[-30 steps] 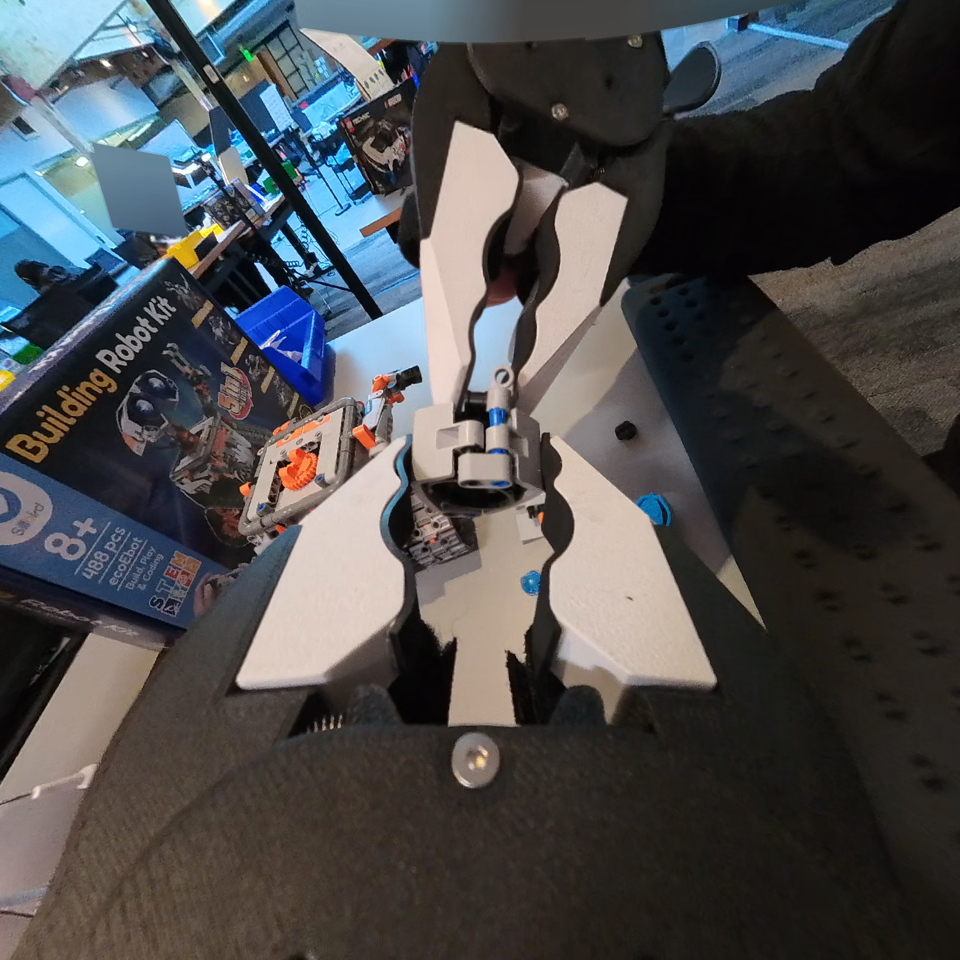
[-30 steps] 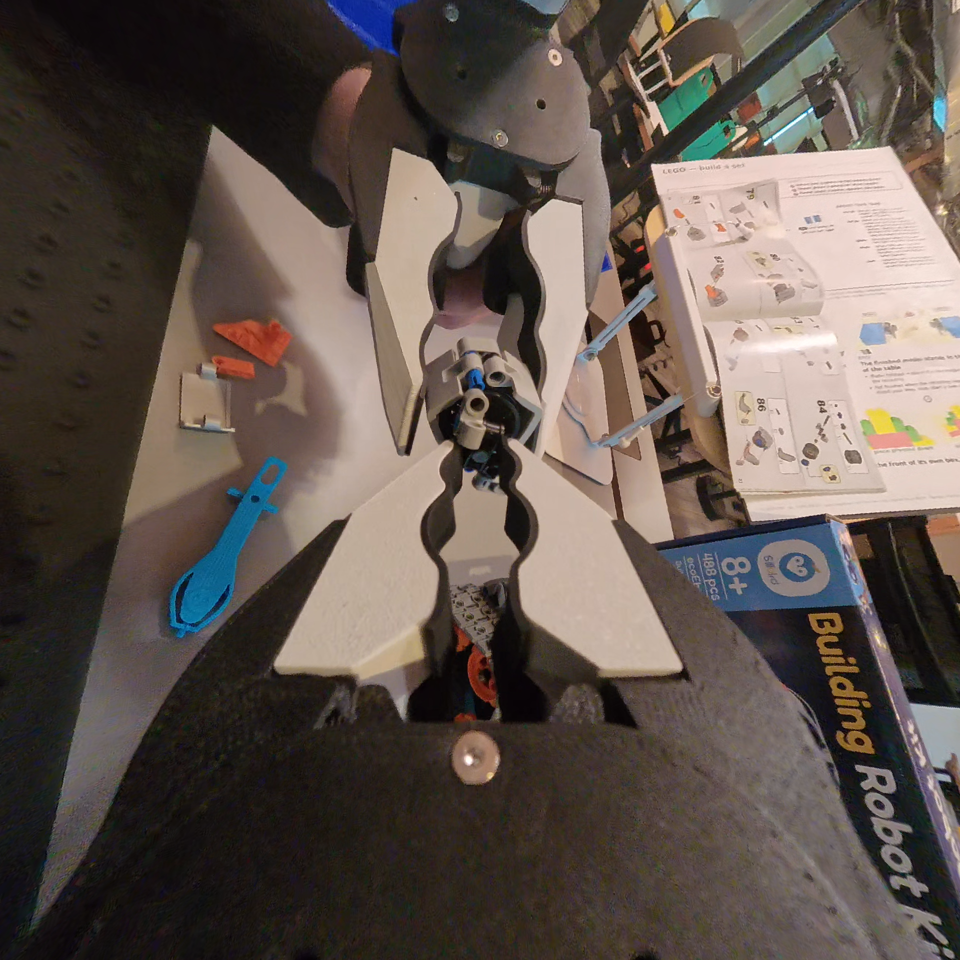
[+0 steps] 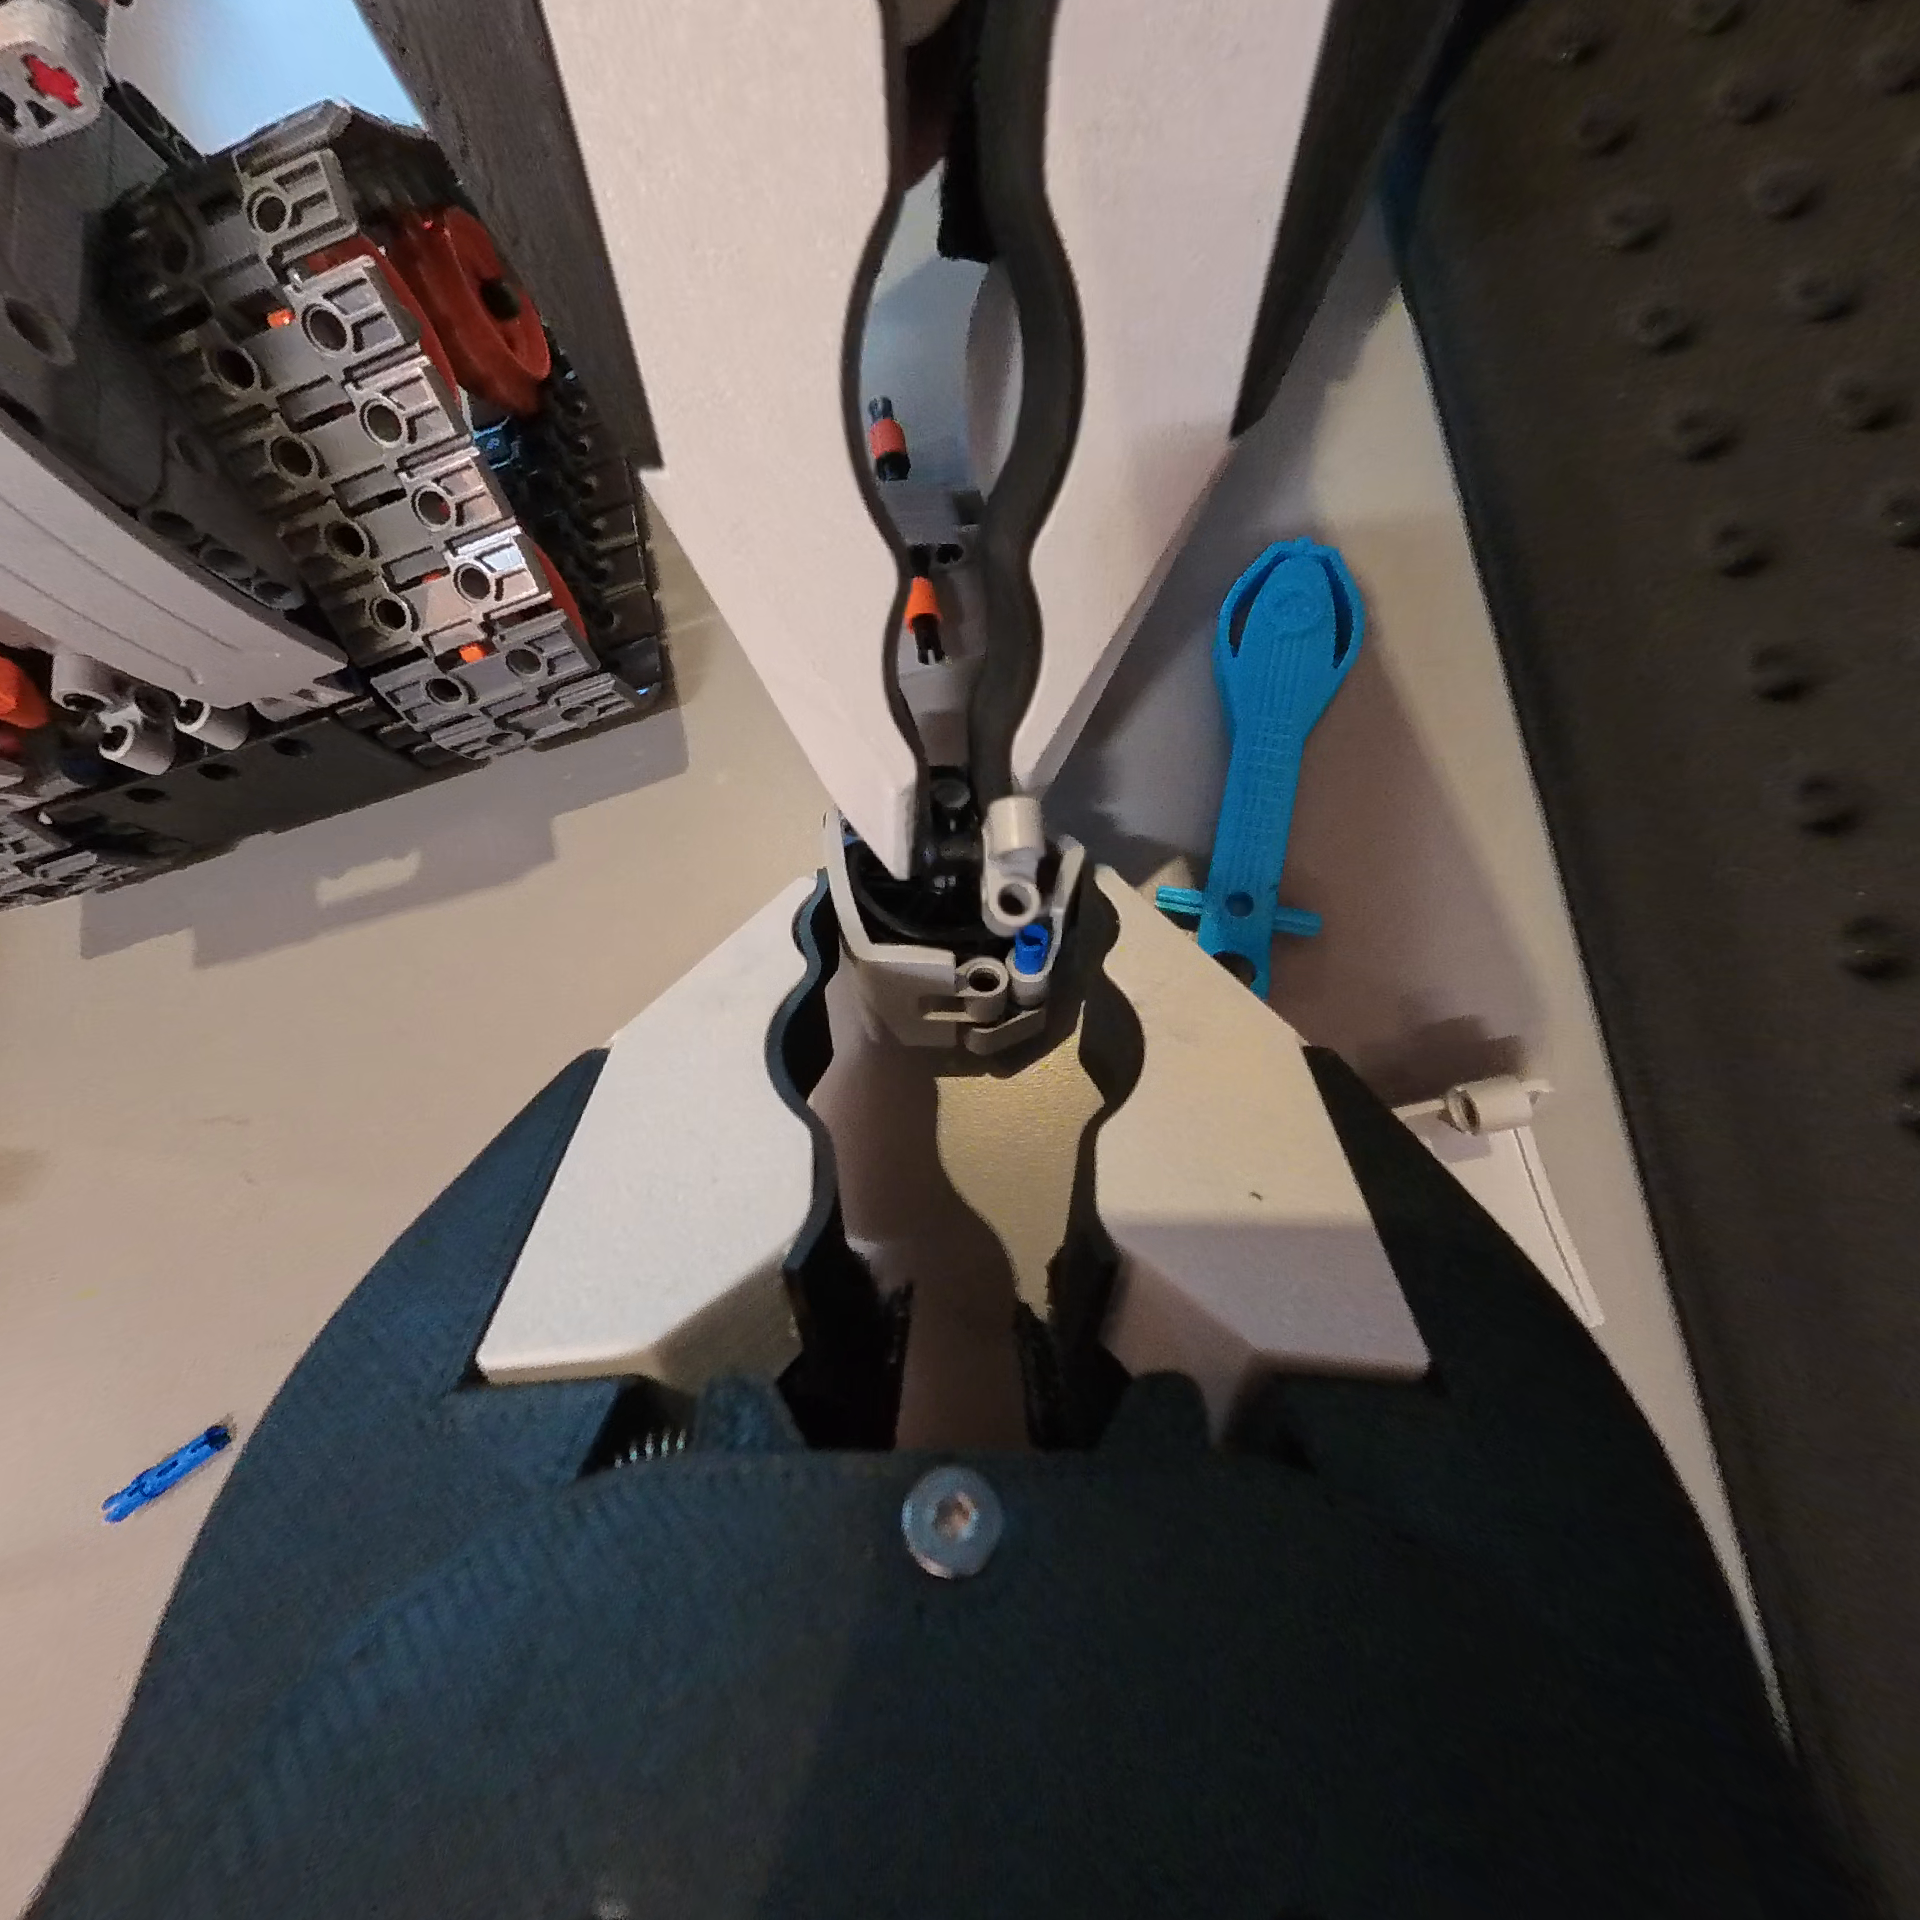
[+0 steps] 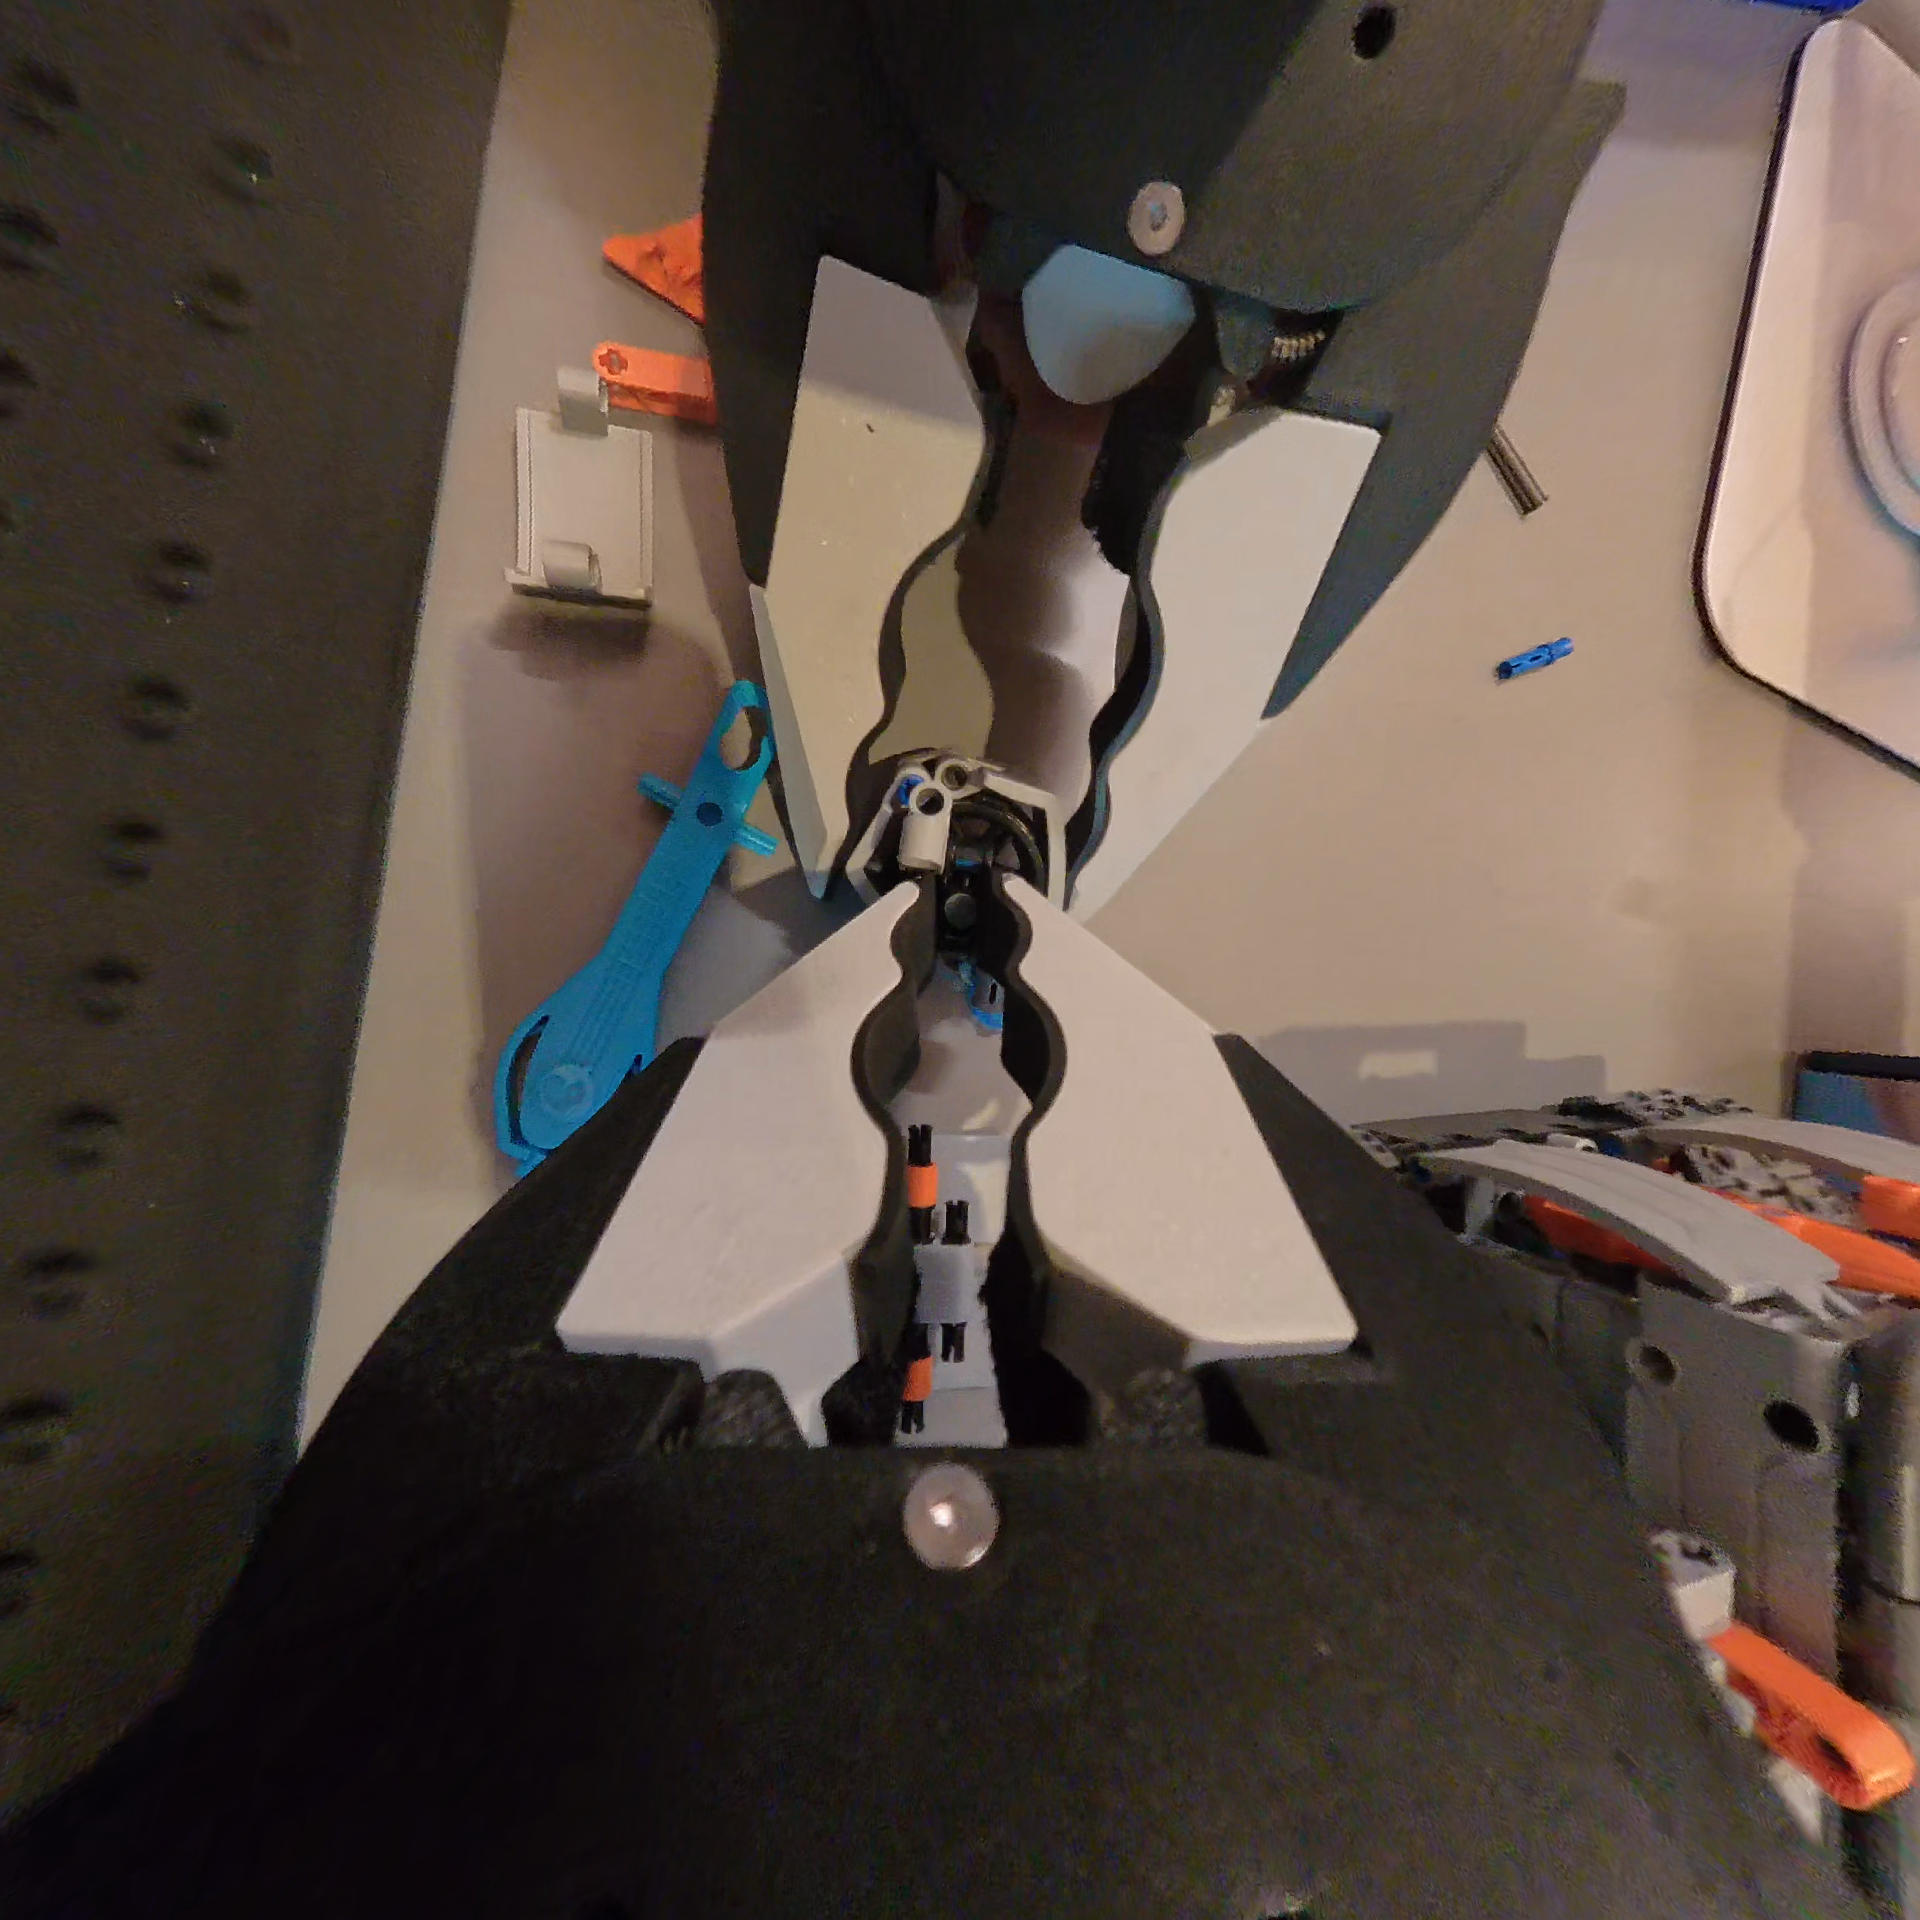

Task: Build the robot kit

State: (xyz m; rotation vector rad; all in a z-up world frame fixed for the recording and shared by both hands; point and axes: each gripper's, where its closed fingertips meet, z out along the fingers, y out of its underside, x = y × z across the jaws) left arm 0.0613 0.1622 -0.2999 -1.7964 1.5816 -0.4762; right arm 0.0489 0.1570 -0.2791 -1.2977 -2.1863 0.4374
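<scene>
White tabletop [image 3: 312, 1091] carries loose building-kit parts. Left gripper [image 3: 951, 935] pinches a small grey brick sub-assembly [image 3: 935, 971] at its fingertips. Right gripper [image 4: 961, 904], fingers nearly pressed together, nips a black pin [image 4: 956, 914] on that assembly's far side. Tracked model [image 3: 343, 499] stands to one side, blue separator tool [image 3: 1273, 717] to the other. No container holds parts; a white tray edge [image 4: 1766, 416] shows.
</scene>
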